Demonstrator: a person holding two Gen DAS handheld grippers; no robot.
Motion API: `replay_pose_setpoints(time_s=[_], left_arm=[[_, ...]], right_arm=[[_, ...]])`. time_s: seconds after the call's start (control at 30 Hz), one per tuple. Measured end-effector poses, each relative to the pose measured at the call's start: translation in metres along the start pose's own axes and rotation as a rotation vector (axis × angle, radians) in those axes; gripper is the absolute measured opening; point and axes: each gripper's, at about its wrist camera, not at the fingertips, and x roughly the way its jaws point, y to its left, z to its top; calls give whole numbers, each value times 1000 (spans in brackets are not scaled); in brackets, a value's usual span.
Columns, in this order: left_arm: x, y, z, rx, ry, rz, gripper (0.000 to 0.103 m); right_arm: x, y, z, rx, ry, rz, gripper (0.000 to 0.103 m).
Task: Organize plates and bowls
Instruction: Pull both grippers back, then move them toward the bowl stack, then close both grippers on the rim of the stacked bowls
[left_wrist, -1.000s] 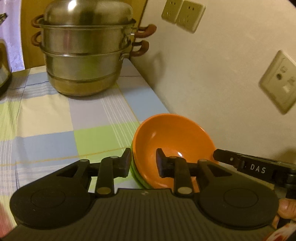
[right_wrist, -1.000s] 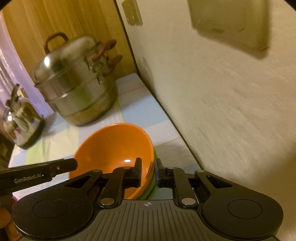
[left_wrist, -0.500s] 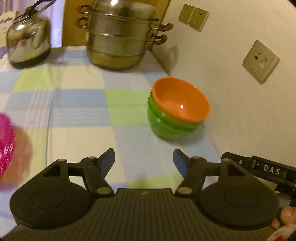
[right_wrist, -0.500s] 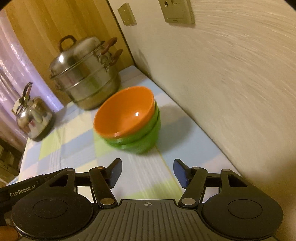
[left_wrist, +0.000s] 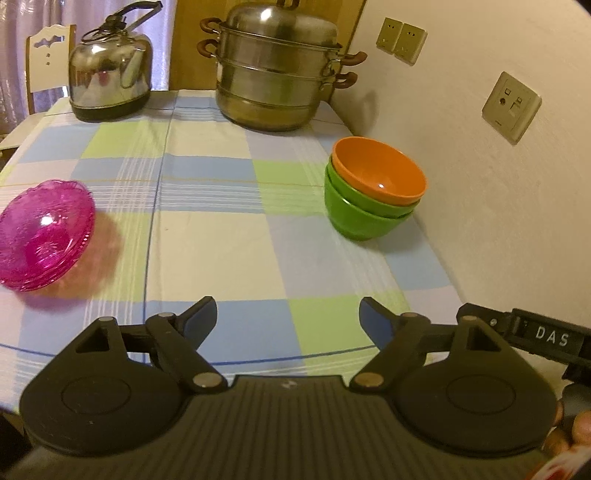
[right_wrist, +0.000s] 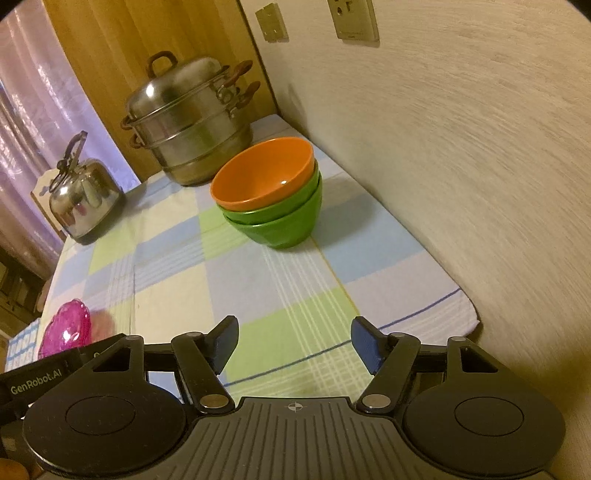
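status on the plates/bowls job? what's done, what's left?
Done: the orange bowl sits nested on the green bowls by the wall. In hand: nothing; the left gripper and the right gripper are both open and empty, short of the stack. Left: probably the pink glass dishes, apart at the far left of the tablecloth, which already look stacked.
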Motion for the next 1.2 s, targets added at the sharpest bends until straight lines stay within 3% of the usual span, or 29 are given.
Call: replay_pose_setpoints(time_s=[0.5, 0.73, 0.93, 1.2], left_arm=[[1, 2, 0, -4, -7, 21, 82], [15, 9, 11, -58, 16, -18, 83], [38, 13, 38, -109, 25, -51, 84], [86, 2, 90, -137, 32, -101, 84]], right_arm=[[2, 0, -3, 5, 15, -3, 68], [11, -2, 2, 13, 25, -11, 68], [21, -6, 18, 26, 22, -12, 68], [46, -4, 67, -17, -15, -37, 68]])
